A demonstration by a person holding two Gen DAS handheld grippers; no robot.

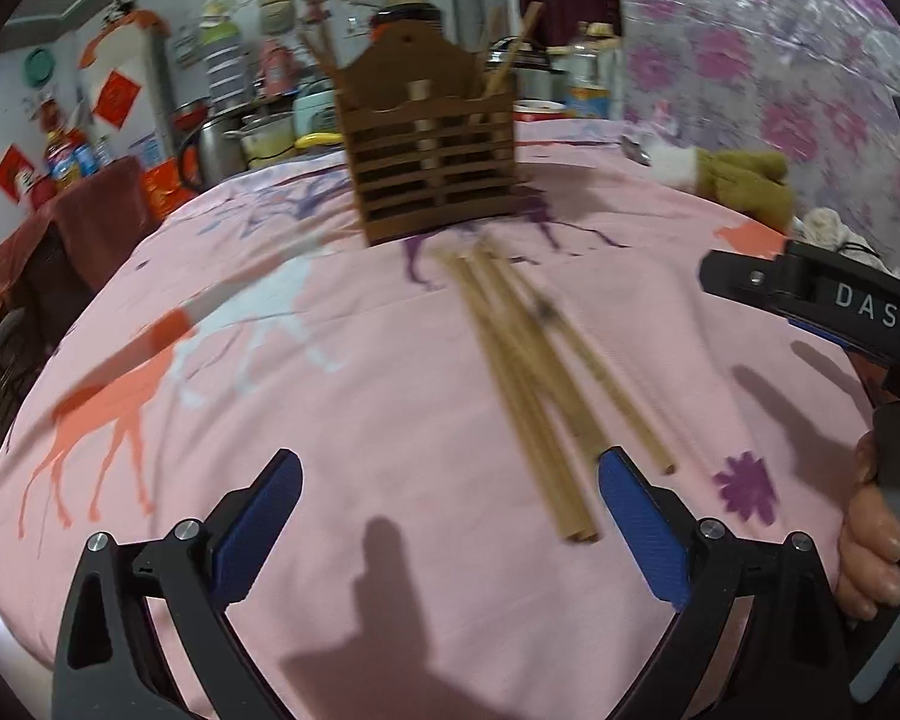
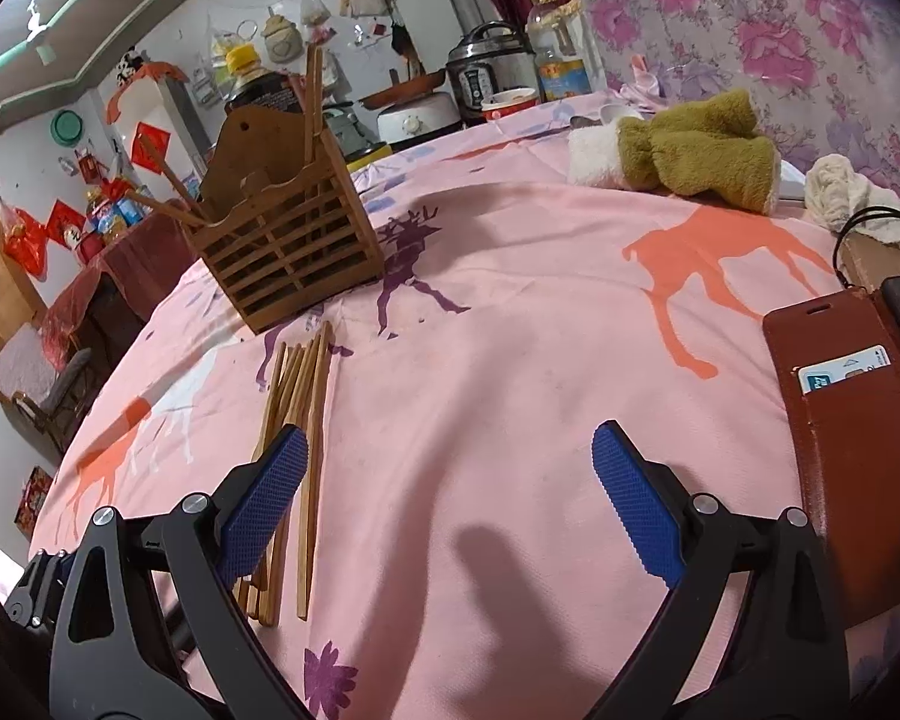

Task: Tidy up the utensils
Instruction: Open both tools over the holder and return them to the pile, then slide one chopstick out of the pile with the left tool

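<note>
Several wooden chopsticks (image 1: 534, 372) lie in a loose bundle on the pink cloth in front of a brown slatted wooden utensil holder (image 1: 432, 162). The holder has a few chopsticks standing in it. In the right wrist view the bundle (image 2: 297, 420) lies at the left and the holder (image 2: 282, 240) behind it. My left gripper (image 1: 450, 516) is open and empty, with the near ends of the bundle by its right finger. My right gripper (image 2: 450, 492) is open and empty, its left finger over the bundle. The right gripper's body (image 1: 822, 300) shows at the right of the left wrist view.
The pink table cloth (image 2: 540, 330) has deer prints. A green and white plush cloth (image 2: 684, 150) lies at the back right. A brown wallet case (image 2: 852, 432) lies at the right edge. Pots, bottles and a rice cooker (image 2: 492, 75) stand beyond the table.
</note>
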